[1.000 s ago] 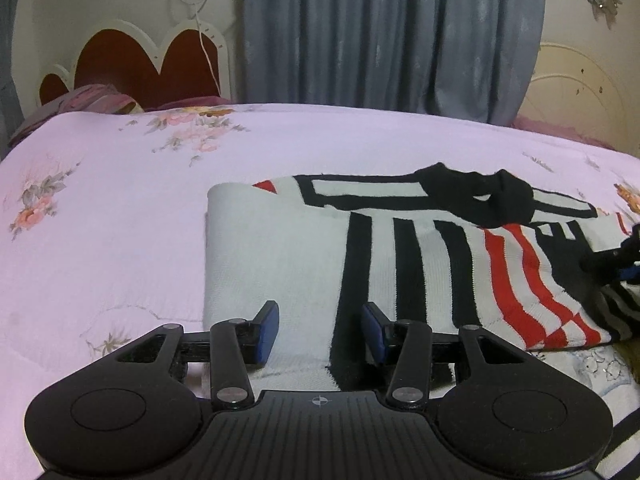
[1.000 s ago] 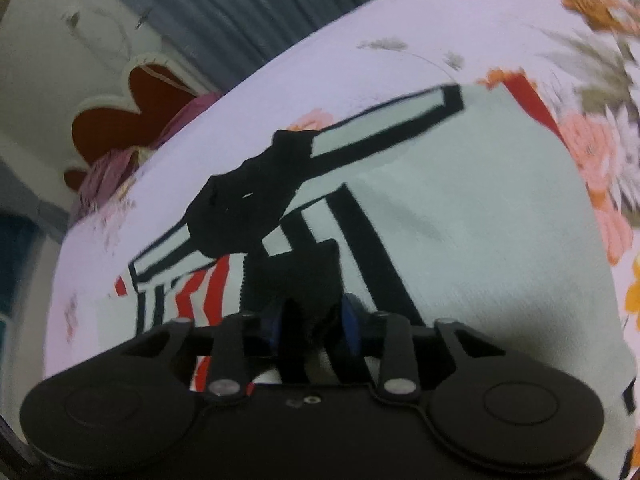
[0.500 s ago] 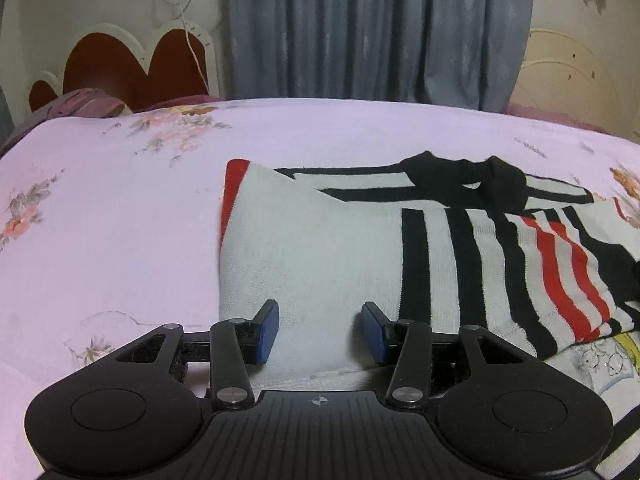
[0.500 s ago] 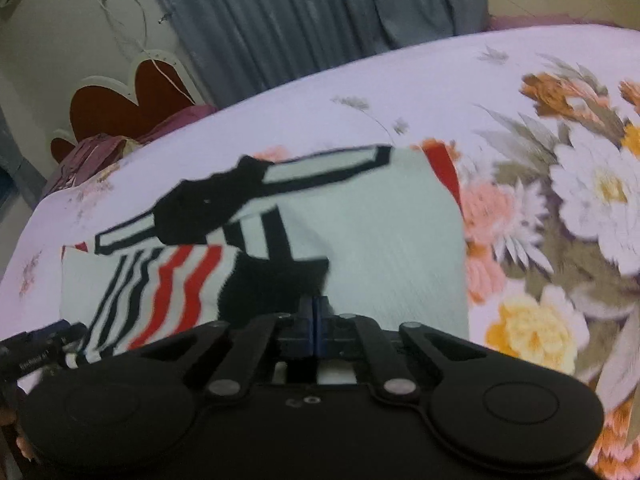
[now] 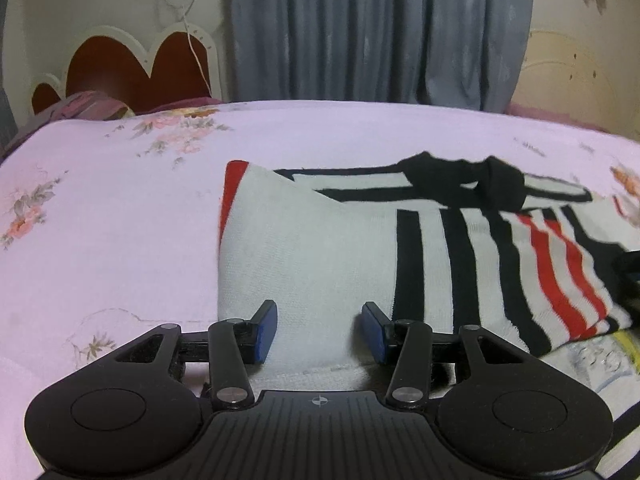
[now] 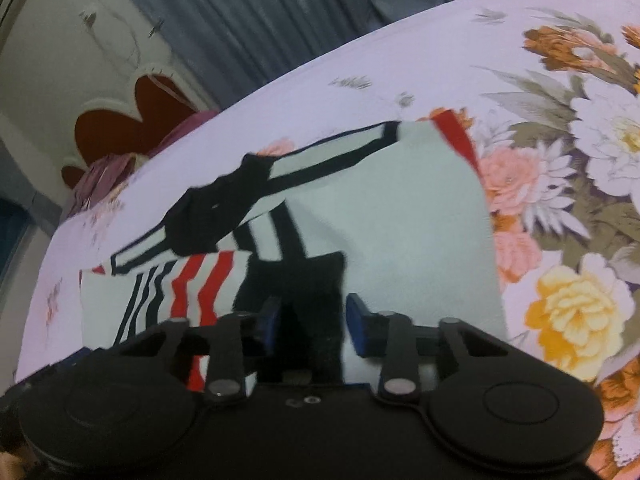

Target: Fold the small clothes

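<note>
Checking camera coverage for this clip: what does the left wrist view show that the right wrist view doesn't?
Only the left wrist view shows the left gripper, jaws open over the plain white part of the striped garment, and a cream door right of the curtain.

Only the right wrist view shows the right gripper, jaws open around a black patch, and the big yellow flower printed on the bedspread.

Both show the garment, the curtain and the heart-shaped headboard.

A dim bedroom with a flowered bed.
Grey curtains [image 5: 376,28] hang behind the pink bedspread [image 5: 120,216]; a red, white-edged headboard [image 5: 120,68] stands against the cream wall [image 5: 80,0].
</note>
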Motion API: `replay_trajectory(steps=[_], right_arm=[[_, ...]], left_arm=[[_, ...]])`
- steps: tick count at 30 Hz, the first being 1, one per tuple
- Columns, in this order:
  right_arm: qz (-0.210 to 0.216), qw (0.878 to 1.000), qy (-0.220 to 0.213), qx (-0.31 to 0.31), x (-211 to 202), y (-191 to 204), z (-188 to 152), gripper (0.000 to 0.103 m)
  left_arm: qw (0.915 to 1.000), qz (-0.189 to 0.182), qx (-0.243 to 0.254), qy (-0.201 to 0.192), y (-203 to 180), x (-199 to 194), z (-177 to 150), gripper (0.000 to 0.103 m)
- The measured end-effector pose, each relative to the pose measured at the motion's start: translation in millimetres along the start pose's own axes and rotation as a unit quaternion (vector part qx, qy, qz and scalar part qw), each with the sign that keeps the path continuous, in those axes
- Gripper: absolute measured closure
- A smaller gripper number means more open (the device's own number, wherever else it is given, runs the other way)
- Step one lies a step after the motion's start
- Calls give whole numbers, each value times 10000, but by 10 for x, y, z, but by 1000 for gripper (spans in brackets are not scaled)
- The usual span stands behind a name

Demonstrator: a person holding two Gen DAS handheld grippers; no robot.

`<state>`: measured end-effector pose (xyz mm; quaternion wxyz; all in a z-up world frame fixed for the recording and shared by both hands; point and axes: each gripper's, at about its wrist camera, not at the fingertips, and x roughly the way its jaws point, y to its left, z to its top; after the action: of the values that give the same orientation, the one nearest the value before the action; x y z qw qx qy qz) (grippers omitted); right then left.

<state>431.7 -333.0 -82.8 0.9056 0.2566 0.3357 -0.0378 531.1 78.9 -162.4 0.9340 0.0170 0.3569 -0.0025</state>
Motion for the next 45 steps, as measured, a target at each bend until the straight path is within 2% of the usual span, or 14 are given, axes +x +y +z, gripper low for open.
replay_trajectory(steps=[1,3,9,12,15,21,25,28,30,32,36,39,41,45], right_arm=[[-104,9999,18,-130,16,47,-5,86],[-224,9991,39,-355,23,102,-13,93],[-311,9951,-356,-869,-236,256,-40,96],[-415,9952,-284,-843,-218,220,-63,96],[-534,9963,4,-667,-27,143,-111,95],[-523,9963,-53,-673,-107,168,-47,91],[-619,9960,-404,-510,-158,158,66,80],[-618,9960,-326,-557,-28,191,164,80],[-801,9945,-238,-636,100,207,193,81],[-824,9948,-243,-539,140,195,203,81],[-934,9919,-521,-686,103,263,219,81],[-1046,9906,-529,-708,224,274,354,81],[-1186,9892,-402,-756,368,263,441,80],[-1381,9860,-221,-907,467,325,482,76]], left_arm=[[10000,13,1,8,-4,5,2,57],[10000,10,-35,18,4,2,13,57],[9999,-53,-85,-12,22,-22,2,56],[10000,-68,-43,4,23,0,-20,57],[9999,-95,37,58,34,4,-3,56],[9994,-295,-97,-133,230,-33,298,56],[9991,-348,-171,-177,372,240,610,56],[9994,-315,-45,100,434,645,717,56],[9984,-454,-244,224,538,870,714,49],[9970,-540,-489,256,595,842,775,49],[9988,-415,-246,-37,501,670,747,49],[9991,-362,-202,48,470,773,763,49],[9988,-364,-238,237,471,920,759,47],[9989,-381,-262,80,477,800,809,41]])
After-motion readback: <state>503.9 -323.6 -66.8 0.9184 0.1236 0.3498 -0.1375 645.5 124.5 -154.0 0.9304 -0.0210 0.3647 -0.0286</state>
